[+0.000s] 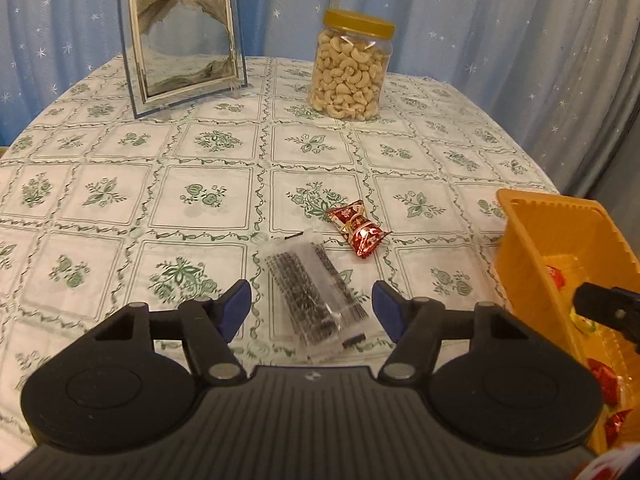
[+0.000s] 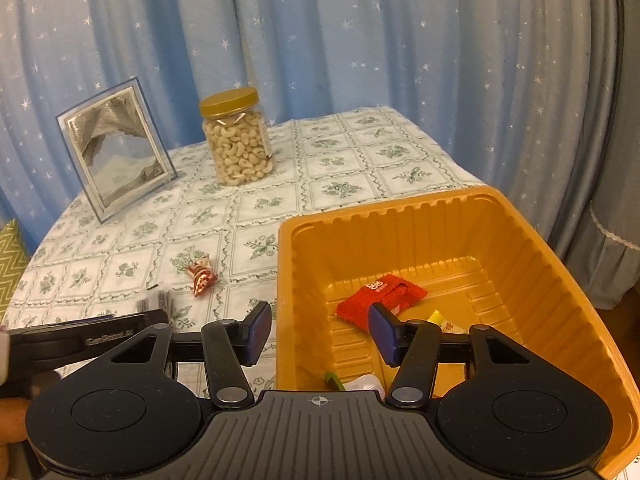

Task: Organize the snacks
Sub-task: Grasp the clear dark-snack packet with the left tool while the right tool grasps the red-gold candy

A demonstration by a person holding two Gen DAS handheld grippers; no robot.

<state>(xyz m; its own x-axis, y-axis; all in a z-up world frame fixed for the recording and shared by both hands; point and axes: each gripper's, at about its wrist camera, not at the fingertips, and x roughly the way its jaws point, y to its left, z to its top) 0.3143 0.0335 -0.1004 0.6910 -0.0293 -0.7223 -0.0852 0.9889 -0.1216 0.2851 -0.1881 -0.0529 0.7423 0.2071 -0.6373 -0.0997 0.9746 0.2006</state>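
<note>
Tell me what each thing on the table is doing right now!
left gripper: open, jaws either side of the clear packet, not pressing it.
right gripper: open, straddling the tray's left wall, holding nothing.
clear packet: lying flat on the tablecloth.
red candy: lying loose on the cloth, outside the tray.
orange tray: upright, partly filled with snacks.
cashew jar: upright, lid on.
picture frame: standing.

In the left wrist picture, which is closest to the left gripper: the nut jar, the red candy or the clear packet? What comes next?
1. Clear packet, lying between the left gripper's fingers.
2. Red candy, just beyond, slightly right.
3. Nut jar, far back, upright on the tablecloth.
</note>
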